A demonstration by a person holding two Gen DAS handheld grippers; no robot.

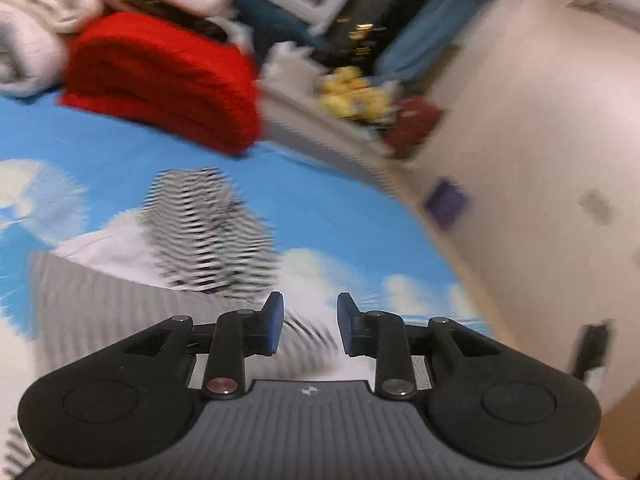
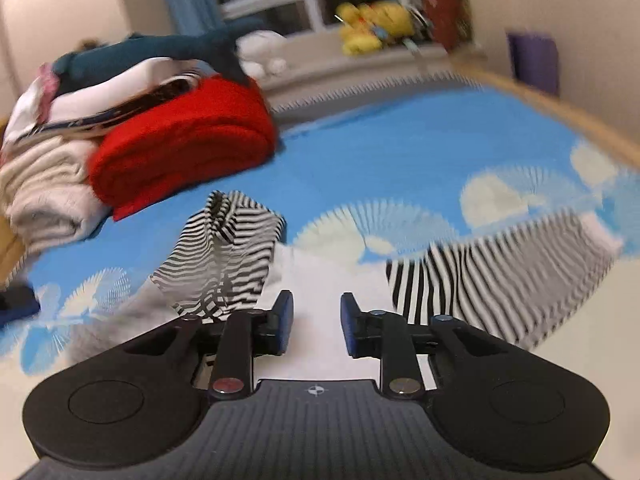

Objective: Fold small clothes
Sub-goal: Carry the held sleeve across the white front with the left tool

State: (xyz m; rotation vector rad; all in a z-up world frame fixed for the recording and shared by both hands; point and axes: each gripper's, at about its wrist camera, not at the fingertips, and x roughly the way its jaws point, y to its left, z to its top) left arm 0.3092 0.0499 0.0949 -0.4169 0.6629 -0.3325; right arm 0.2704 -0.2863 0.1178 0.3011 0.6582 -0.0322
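Observation:
A small black-and-white striped garment with a white body lies spread on the blue cloud-print sheet. In the left wrist view its bunched striped part [image 1: 208,232] lies ahead of my left gripper [image 1: 310,324], which is open and empty just above the cloth. In the right wrist view one striped sleeve [image 2: 224,256] is folded up at the left and the other striped sleeve [image 2: 496,276] lies flat at the right. My right gripper [image 2: 316,326] is open and empty over the white middle part [image 2: 316,276]. Both views are blurred.
A folded red blanket [image 2: 180,140] and a pile of pale and dark clothes [image 2: 48,168] sit at the far left of the bed [image 2: 400,152]. Yellow plush toys [image 2: 372,24] line the windowsill. The bed's wooden edge [image 2: 560,108] and a wall run along the right.

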